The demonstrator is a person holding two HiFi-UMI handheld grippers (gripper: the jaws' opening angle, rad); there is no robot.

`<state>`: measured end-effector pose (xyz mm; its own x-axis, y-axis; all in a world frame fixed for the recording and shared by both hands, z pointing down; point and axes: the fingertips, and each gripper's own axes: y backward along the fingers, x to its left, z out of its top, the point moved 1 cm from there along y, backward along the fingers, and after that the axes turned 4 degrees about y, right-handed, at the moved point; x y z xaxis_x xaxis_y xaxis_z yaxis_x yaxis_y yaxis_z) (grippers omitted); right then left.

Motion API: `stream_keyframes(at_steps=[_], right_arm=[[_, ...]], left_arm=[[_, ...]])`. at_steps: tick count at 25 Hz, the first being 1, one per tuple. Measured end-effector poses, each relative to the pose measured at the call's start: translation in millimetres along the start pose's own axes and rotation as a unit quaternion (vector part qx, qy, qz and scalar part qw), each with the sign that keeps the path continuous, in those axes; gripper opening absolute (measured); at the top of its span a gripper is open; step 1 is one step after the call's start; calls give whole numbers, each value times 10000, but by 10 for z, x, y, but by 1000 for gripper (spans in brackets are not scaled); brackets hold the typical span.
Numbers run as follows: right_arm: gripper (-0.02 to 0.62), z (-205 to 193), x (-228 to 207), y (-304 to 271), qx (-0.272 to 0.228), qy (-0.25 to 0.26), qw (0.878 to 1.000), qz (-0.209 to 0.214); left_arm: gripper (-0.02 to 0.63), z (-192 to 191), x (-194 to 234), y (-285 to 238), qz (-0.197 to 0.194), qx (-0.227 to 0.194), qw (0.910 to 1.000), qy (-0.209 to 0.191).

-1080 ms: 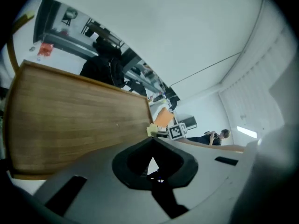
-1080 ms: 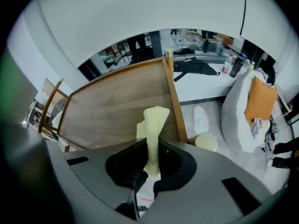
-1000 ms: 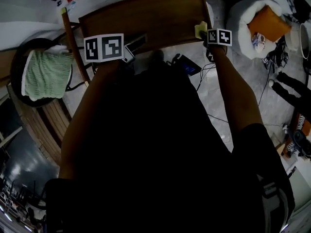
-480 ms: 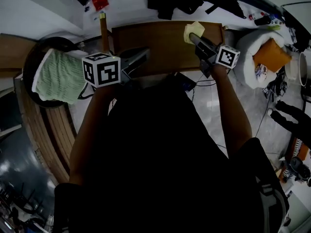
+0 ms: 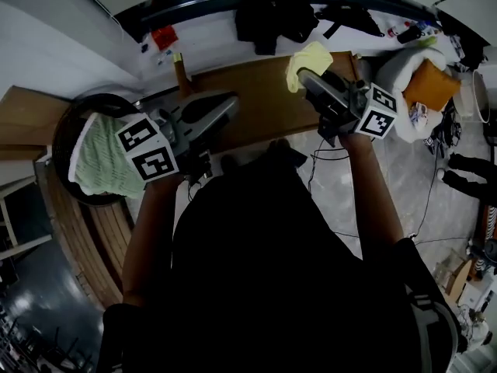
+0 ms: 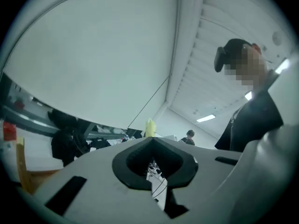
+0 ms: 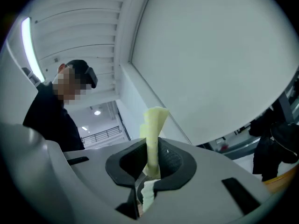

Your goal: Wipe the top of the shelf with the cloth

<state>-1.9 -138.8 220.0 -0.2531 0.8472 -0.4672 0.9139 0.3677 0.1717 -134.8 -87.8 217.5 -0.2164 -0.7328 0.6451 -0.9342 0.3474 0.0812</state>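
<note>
Right gripper (image 5: 304,78), I see, is clamped on the yellow cloth (image 5: 308,61), which runs lengthwise straight out past its tips over the shelf (image 5: 256,109); left gripper (image 5: 224,104) is closed, empty.

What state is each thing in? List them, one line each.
yellow fabric cloth: pinched in the right gripper, sticking up from its jaws.
right gripper: shut on the yellow fabric cloth.
left gripper: shut, empty.
brown wooden shelf top: partly hidden behind both grippers.
green knitted towel: draped over a dark round seat.
</note>
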Motion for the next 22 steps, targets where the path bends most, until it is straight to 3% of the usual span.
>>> stream_keyframes(at_steps=[7,16,22], right_arm=[[48,115,517,-36,1,332,9994,132],[48,43,917,194,286,657,9965,440],[48,103,1094,447,379,845,9939,600]], left_arm=[[11,288,-385,82,-225,-20,9958,-890],[11,44,-807,-32,-691,219,9923,-1003],[11,-111,-1096,-210,-550,288,9924,-1060]])
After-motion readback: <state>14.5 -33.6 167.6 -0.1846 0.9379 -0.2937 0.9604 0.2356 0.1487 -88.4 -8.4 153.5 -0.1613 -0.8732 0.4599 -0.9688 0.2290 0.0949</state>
